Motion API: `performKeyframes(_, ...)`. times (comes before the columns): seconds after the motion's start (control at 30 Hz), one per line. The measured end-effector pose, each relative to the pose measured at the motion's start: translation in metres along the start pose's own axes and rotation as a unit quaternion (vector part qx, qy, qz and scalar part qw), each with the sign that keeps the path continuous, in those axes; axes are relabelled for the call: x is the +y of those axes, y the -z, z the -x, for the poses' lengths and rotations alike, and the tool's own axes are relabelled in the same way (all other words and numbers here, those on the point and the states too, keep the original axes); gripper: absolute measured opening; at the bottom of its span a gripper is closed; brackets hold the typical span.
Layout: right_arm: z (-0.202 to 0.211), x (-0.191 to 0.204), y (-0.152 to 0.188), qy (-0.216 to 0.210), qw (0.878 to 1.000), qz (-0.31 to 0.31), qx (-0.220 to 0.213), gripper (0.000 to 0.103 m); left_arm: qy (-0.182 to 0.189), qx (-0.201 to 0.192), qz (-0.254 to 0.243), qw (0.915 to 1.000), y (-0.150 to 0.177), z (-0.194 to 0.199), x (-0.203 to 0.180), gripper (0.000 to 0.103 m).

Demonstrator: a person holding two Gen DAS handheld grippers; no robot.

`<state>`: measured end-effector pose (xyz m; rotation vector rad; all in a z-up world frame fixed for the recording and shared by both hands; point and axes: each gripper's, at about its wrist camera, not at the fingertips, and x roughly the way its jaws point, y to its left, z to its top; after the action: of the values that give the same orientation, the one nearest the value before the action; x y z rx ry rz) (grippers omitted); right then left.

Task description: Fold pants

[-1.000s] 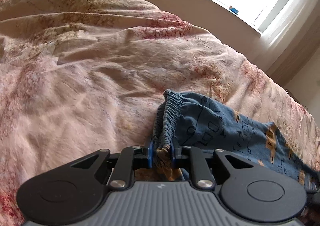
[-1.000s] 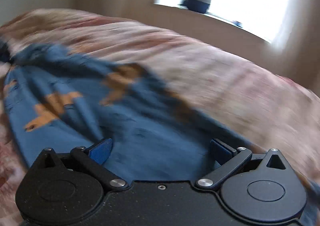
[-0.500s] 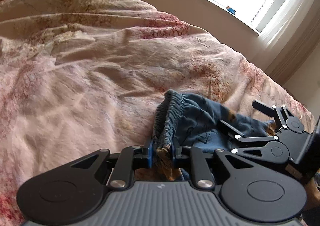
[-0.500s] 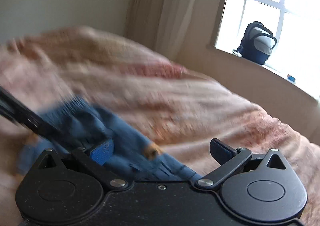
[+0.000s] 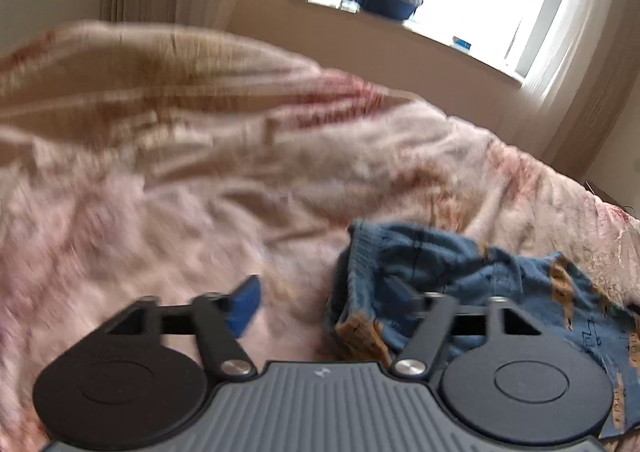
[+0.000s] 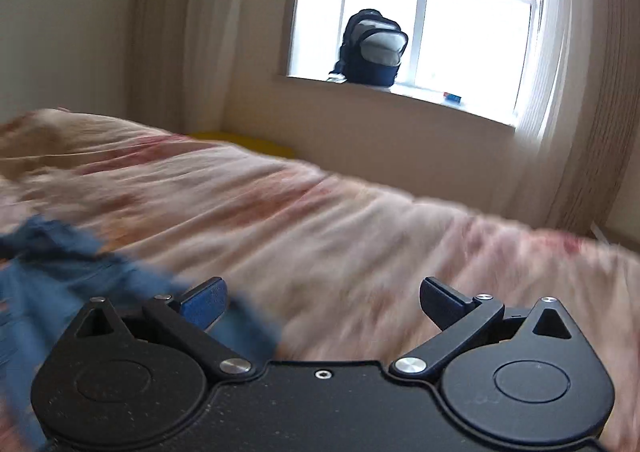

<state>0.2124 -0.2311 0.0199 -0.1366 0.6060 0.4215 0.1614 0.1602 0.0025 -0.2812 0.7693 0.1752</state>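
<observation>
**Both grippers spread wide over the bed, pants lying loose**

A bed covered in a pink and cream floral bedspread (image 5: 224,179) fills most of both views, its cloth rumpled into soft ridges. Behind it stands a pale wall with long curtains (image 6: 188,35) and a bright window (image 6: 436,15); on the sill sits a dark blue and grey backpack (image 6: 372,49), with a small blue item (image 6: 453,95) further along the ledge.

The blue patterned pants (image 5: 480,292), marked with orange patches, lie bunched on the bedspread at the right of the left wrist view, the gathered waistband turned toward the camera. In the right wrist view the same fabric is a blurred blue heap at the lower left (image 6: 60,272).

The left gripper (image 5: 324,300) has its jaws well apart and clamps nothing; the waistband sits just by its right finger, whether touching I cannot tell. The right gripper (image 6: 320,302) is likewise spread wide and holds nothing, the pants' edge lying near its blue left pad (image 6: 204,304)
</observation>
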Motion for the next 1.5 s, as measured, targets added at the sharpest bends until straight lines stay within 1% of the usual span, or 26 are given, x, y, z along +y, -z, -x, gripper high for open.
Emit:
performKeyframes(0.03,0.012,0.004,0.013,-0.018,1.000,-0.013,0.011,0.102,0.005,-0.008,-0.003,0.9999,-0.001,0.004,-0.004,0.088)
performKeyframes(0.07,0.017,0.009,0.023,-0.024,0.999,-0.022,0.018,0.102,0.011,-0.014,-0.009,0.9998,0.000,0.006,-0.009,0.091)
performKeyframes(0.13,0.029,0.018,0.045,-0.009,0.999,-0.024,0.047,0.102,0.003,-0.012,-0.049,0.9987,0.005,0.002,-0.024,0.094)
performKeyframes(0.17,0.030,0.021,0.052,0.014,0.997,-0.014,0.070,0.102,-0.011,-0.006,-0.073,0.9972,0.009,-0.003,-0.032,0.094)
performKeyframes(0.23,0.029,0.020,0.069,0.084,0.989,0.002,0.120,0.102,-0.053,0.021,-0.111,0.9922,0.022,-0.021,-0.041,0.094)
performKeyframes(0.27,0.034,0.015,0.072,0.096,0.987,-0.009,0.127,0.102,-0.078,0.039,-0.117,0.9893,0.027,-0.032,-0.041,0.095)
performKeyframes(0.3,0.042,0.006,0.072,0.110,0.985,-0.041,0.130,0.102,-0.081,0.043,-0.105,0.9903,0.029,-0.035,-0.037,0.097)
performKeyframes(0.33,0.050,-0.002,0.072,0.129,0.981,-0.069,0.129,0.102,-0.074,0.036,-0.076,0.9938,0.029,-0.034,-0.031,0.097)
performKeyframes(0.37,0.058,-0.008,0.073,0.154,0.976,-0.085,0.126,0.102,-0.072,0.031,-0.048,0.9957,0.025,-0.030,-0.028,0.097)
performKeyframes(0.43,0.068,-0.019,0.076,0.178,0.972,-0.101,0.113,0.102,-0.084,0.027,-0.022,0.9959,0.016,-0.020,-0.027,0.097)
performKeyframes(0.5,0.078,-0.028,0.080,0.179,0.973,-0.114,0.094,0.102,-0.088,0.009,-0.033,0.9955,0.006,-0.009,-0.033,0.099)
performKeyframes(0.6,0.078,-0.030,0.077,0.167,0.976,-0.118,0.072,0.102,-0.067,-0.024,-0.099,0.9925,-0.019,0.004,-0.067,0.103)
performKeyframes(0.67,0.073,-0.029,0.076,0.146,0.981,-0.117,0.046,0.102,-0.041,-0.027,-0.160,0.9859,-0.039,0.004,-0.103,0.103)
performKeyframes(0.77,0.065,-0.023,0.075,0.107,0.988,-0.113,0.020,0.102,0.007,0.001,-0.237,0.9716,-0.060,-0.010,-0.165,0.103)
performKeyframes(0.83,0.063,-0.023,0.078,0.098,0.989,-0.112,0.014,0.102,0.034,0.028,-0.288,0.9566,-0.066,-0.028,-0.208,0.103)
performKeyframes(0.9,0.059,-0.026,0.081,0.096,0.988,-0.117,0.018,0.102,0.049,0.049,-0.333,0.9403,-0.061,-0.050,-0.242,0.102)
performKeyframes(0.93,0.057,-0.028,0.082,0.094,0.988,-0.122,0.018,0.102,0.064,0.058,-0.350,0.9328,-0.055,-0.060,-0.253,0.101)
performKeyframes(0.97,0.056,-0.031,0.083,0.093,0.987,-0.127,0.017,0.102,0.093,0.064,-0.366,0.9236,-0.051,-0.072,-0.261,0.094)
performKeyframes(1.0,0.055,-0.033,0.084,0.092,0.987,-0.132,0.015,0.102,0.119,0.068,-0.380,0.9149,-0.047,-0.082,-0.266,0.083)
performKeyframes(1.07,0.055,-0.039,0.085,0.083,0.986,-0.144,0.001,0.102,0.147,0.084,-0.393,0.9038,-0.043,-0.094,-0.266,0.080)
performKeyframes(1.13,0.055,-0.043,0.089,0.068,0.986,-0.154,-0.011,0.102,0.161,0.108,-0.393,0.8988,-0.045,-0.103,-0.260,0.080)
performKeyframes(1.27,0.054,-0.053,0.092,0.023,0.983,-0.177,-0.037,0.102,0.204,0.149,-0.335,0.9077,-0.061,-0.122,-0.247,0.071)
performKeyframes(1.3,0.054,-0.055,0.091,0.013,0.983,-0.178,-0.041,0.102,0.212,0.164,-0.324,0.9075,-0.064,-0.127,-0.246,0.065)
performKeyframes(1.4,0.055,-0.056,0.092,-0.012,0.983,-0.176,-0.055,0.102,0.229,0.206,-0.313,0.8984,-0.064,-0.142,-0.247,0.058)
performKeyframes(1.43,0.054,-0.056,0.093,-0.014,0.983,-0.176,-0.052,0.102,0.235,0.217,-0.301,0.8985,-0.064,-0.145,-0.246,0.056)
performKeyframes(1.5,0.053,-0.056,0.094,-0.014,0.983,-0.176,-0.050,0.102,0.243,0.235,-0.271,0.9012,-0.065,-0.152,-0.244,0.033)
